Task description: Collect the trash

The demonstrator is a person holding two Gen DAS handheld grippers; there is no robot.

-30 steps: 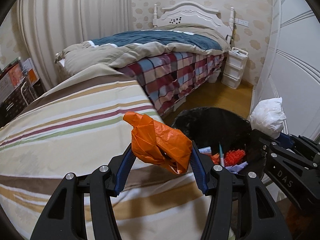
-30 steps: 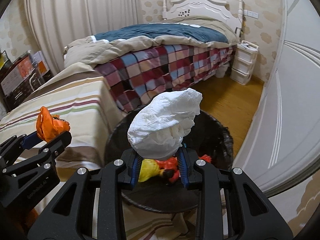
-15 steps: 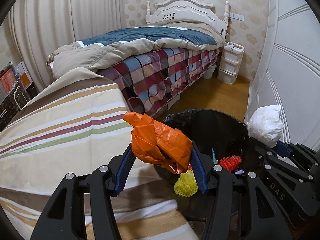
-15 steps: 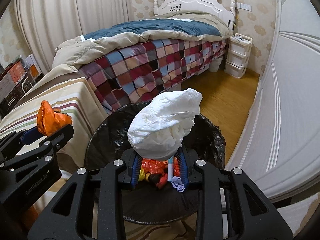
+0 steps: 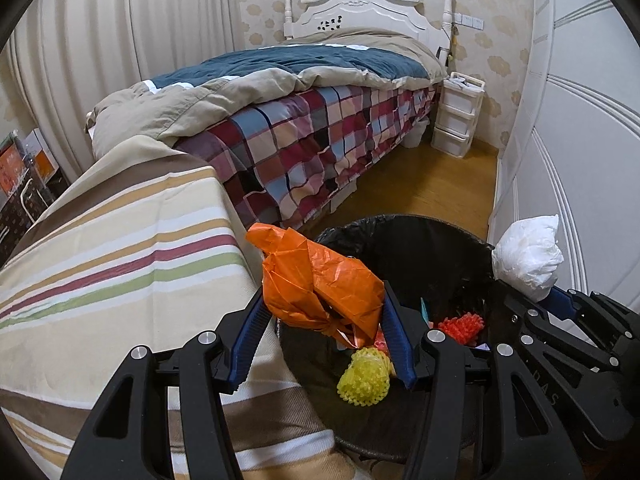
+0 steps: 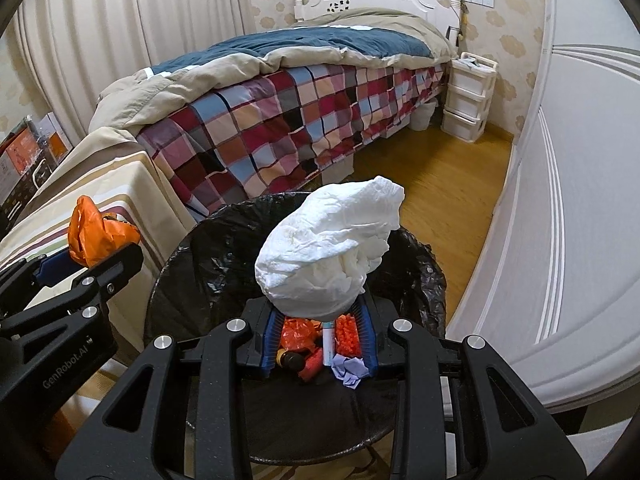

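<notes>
My left gripper [image 5: 322, 308] is shut on a crumpled orange plastic bag [image 5: 320, 284], held over the near left rim of a black-lined trash bin [image 5: 400, 236]. My right gripper [image 6: 320, 316] is shut on a white crumpled wad [image 6: 332, 244], which hangs over the middle of the bin [image 6: 224, 232]. Inside the bin lie a yellow foam net [image 5: 364, 378], an orange-red foam net [image 5: 462, 326], orange scraps [image 6: 298, 334] and a bit of purple paper [image 6: 352, 368]. Each view shows the other gripper at its side: the right one [image 5: 532, 284] with the white wad [image 5: 528, 256], the left one [image 6: 80, 260] with the orange bag [image 6: 96, 236].
A striped cloth covers a table [image 5: 120, 264] just left of the bin. Beyond stands a bed with a plaid cover [image 5: 320, 148] and a white drawer unit [image 5: 456, 116]. A white wardrobe door [image 6: 580, 200] runs along the right. Boxes [image 5: 24, 168] stand at the far left.
Both grippers have moved rightward off the striped table and over the bin, still holding their loads. More of the bin's contents show beneath them now.
</notes>
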